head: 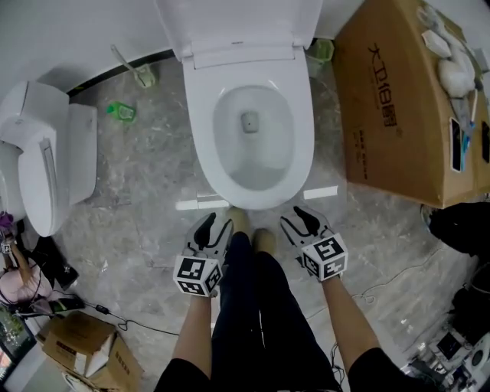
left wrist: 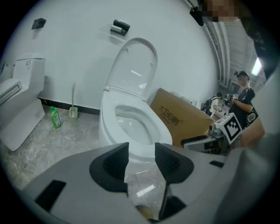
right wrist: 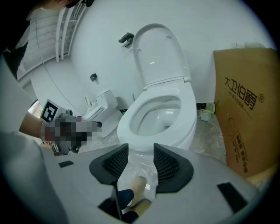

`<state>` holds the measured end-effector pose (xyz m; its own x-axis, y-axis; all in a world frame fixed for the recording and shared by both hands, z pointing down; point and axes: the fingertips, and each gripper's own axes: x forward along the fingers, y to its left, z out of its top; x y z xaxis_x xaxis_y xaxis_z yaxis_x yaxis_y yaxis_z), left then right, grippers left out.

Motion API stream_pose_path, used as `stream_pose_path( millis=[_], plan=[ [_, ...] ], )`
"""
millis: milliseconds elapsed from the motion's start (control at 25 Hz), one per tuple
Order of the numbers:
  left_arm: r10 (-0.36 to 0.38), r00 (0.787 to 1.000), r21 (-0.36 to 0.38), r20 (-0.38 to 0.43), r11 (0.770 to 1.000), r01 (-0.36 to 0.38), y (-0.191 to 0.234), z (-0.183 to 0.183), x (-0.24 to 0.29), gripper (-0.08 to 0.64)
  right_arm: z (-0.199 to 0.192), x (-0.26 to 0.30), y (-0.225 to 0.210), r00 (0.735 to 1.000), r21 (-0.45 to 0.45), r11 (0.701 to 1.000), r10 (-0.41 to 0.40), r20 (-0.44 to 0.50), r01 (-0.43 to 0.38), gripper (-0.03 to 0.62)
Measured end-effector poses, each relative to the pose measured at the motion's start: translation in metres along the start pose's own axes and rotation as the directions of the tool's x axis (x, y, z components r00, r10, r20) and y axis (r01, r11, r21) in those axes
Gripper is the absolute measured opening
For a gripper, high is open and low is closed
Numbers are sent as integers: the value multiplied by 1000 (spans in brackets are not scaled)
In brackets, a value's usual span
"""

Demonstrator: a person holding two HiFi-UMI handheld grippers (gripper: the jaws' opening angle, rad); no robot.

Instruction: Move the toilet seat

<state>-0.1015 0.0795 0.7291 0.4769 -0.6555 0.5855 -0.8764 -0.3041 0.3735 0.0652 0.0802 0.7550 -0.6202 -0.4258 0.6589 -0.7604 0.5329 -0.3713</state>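
A white toilet stands against the wall with its lid (head: 237, 23) raised upright. Its seat (head: 305, 130) lies flat on the bowl. My left gripper (head: 208, 226) hangs low in front of the bowl's front edge, left of my shoes, open and empty. My right gripper (head: 301, 220) hangs level with it on the right, also open and empty. In the left gripper view the jaws of the left gripper (left wrist: 141, 151) stand apart, pointing at the seat (left wrist: 148, 127) and lid (left wrist: 135, 65). The right gripper (right wrist: 141, 153) faces the seat (right wrist: 131, 120) in the same way.
A big cardboard box (head: 398, 107) stands close to the toilet's right side. A second white toilet (head: 46, 161) sits at the left. A green bottle (head: 120, 112) and a brush (head: 142, 73) are by the wall. Cables and a small box (head: 84, 348) lie behind me.
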Motion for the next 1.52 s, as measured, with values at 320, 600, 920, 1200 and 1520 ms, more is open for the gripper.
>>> stream_pose_path(
  millis=[320,600,920,1200,1520],
  plan=[
    [-6,998,21,-60,1000,8,22,-27,29,189,-24,27,-28,996,-84,993,-82,-38,79,190],
    [-23,996,49,-85,998,27,21,-36,45,189,-23,41,-45,997,-188,980,-74,-18,69,210],
    [-17,996,57,-84,998,22,20,-43,54,189,-26,44,-52,997,-234,969,-79,5,78,204],
    [-3,995,57,-100,998,8,22,-52,51,189,-22,40,-48,995,-209,973,-96,25,99,193],
    [-5,994,91,-114,996,15,23,-53,49,187,-5,24,-40,992,-193,975,-94,81,108,187]
  ],
)
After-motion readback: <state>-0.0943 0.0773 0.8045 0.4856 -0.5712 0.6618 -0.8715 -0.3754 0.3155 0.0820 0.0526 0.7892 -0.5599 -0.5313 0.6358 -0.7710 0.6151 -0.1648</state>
